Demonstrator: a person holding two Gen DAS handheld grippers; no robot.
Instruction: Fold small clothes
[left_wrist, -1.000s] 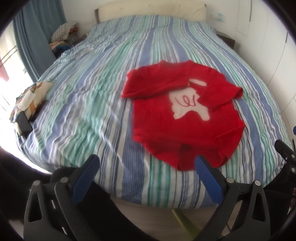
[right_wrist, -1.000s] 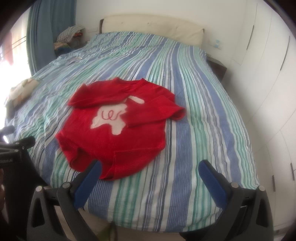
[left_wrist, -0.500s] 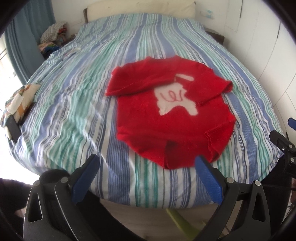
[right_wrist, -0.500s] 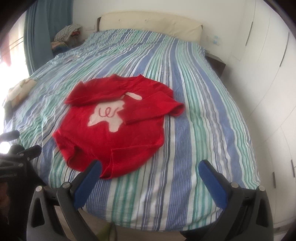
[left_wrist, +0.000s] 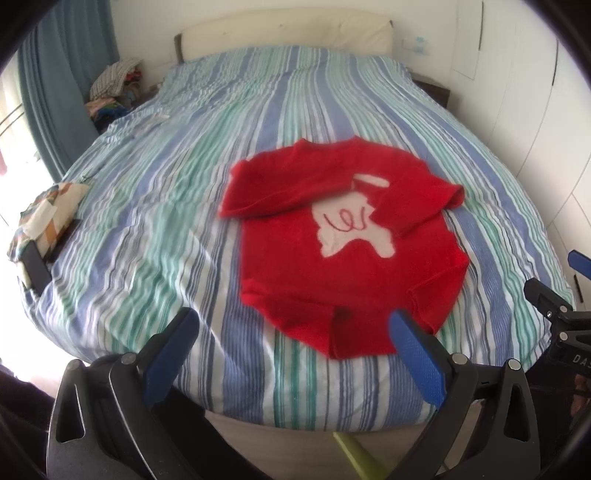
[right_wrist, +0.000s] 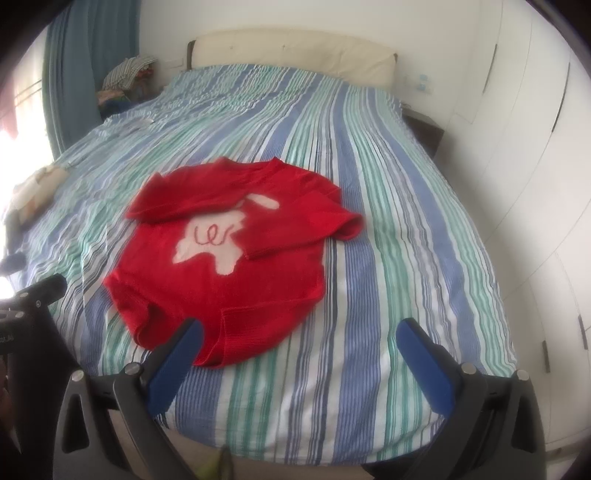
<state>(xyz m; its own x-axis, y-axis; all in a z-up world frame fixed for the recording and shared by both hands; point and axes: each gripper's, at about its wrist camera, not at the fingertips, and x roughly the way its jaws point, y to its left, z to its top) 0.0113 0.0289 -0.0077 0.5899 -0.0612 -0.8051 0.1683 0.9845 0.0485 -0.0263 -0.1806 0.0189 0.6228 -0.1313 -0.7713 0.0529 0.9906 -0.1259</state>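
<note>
A small red sweater (left_wrist: 343, 236) with a white animal patch lies flat on the striped bed near the front edge, both sleeves folded in across its chest. It also shows in the right wrist view (right_wrist: 229, 258). My left gripper (left_wrist: 291, 336) is open and empty, held off the bed just in front of the sweater's hem. My right gripper (right_wrist: 303, 343) is open and empty, in front of the hem's right side. Part of the right gripper shows in the left wrist view (left_wrist: 557, 314).
The bed (left_wrist: 155, 206) has a blue, green and white striped cover and a cream headboard (left_wrist: 284, 29). A patterned folded cloth (left_wrist: 44, 218) lies at the bed's left edge. A pile of clothes (left_wrist: 114, 85) sits by the blue curtain. White wardrobes (right_wrist: 528, 147) stand on the right.
Both grippers have drawn back and tilted up a little, so more of the bed and headboard shows. The sweater has not moved. Both grippers stay open.
</note>
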